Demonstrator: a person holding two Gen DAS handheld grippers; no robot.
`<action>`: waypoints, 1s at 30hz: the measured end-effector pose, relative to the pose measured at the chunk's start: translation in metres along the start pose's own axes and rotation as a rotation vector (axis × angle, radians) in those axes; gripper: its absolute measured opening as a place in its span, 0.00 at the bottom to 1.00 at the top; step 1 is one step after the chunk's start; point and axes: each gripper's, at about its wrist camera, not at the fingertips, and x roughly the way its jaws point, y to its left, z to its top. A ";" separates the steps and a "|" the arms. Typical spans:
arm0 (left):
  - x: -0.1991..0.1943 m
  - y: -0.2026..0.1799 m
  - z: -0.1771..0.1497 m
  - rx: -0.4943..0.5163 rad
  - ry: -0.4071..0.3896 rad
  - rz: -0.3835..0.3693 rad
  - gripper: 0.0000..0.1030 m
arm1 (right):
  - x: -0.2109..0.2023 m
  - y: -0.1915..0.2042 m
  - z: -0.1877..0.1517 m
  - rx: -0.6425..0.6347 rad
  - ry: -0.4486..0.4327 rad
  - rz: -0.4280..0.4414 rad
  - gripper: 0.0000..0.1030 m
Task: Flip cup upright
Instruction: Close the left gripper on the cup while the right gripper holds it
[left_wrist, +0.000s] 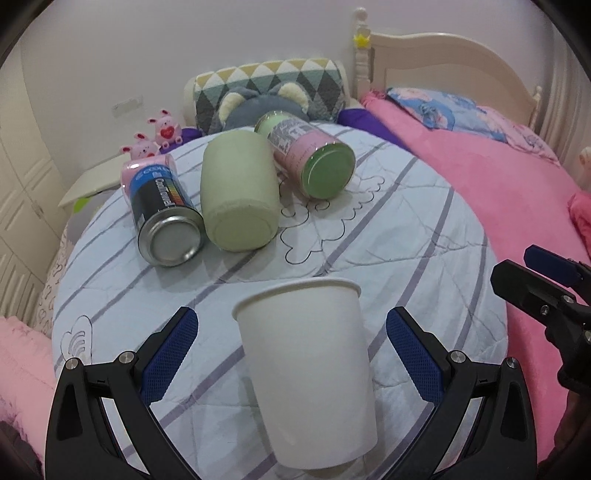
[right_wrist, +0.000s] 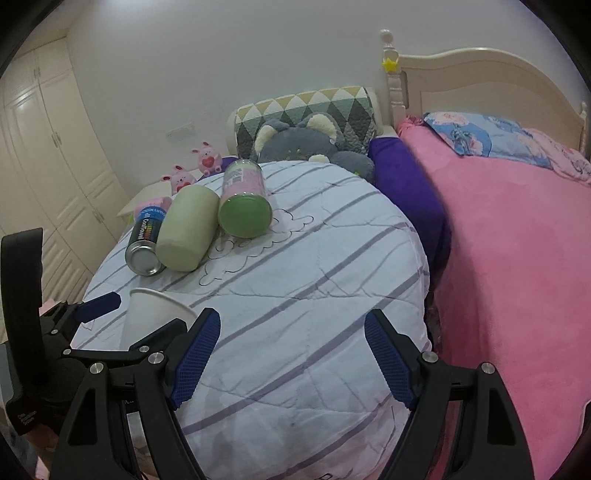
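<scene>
From my right wrist camera: right gripper (right_wrist: 291, 354) spread wide over the striped quilt (right_wrist: 332, 295), nothing between its blue pads (right_wrist: 195, 354). At lower left I see the left gripper (right_wrist: 122, 325) around a white paper cup (right_wrist: 155, 314) with its rim uppermost (contact not resolvable). Farther back, three containers lie on their sides, touching: spray can (right_wrist: 146, 243), pale green cylinder (right_wrist: 186, 229), pink-labelled jar (right_wrist: 245, 205). Pink blanket (right_wrist: 517, 277) on the right.

cups: 1 (left_wrist: 304, 365) | cans: 3 (left_wrist: 164, 210) | pink plush toys: 2 (left_wrist: 166, 129)
</scene>
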 end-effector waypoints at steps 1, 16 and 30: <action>0.003 -0.001 0.000 -0.007 0.014 0.005 1.00 | 0.002 -0.002 -0.001 0.004 0.004 0.004 0.79; 0.025 -0.002 -0.004 -0.101 0.106 0.005 0.88 | 0.026 -0.020 -0.012 0.020 0.080 0.068 0.79; 0.015 0.004 -0.002 -0.127 0.082 -0.045 0.65 | 0.025 -0.020 -0.016 0.027 0.095 0.069 0.79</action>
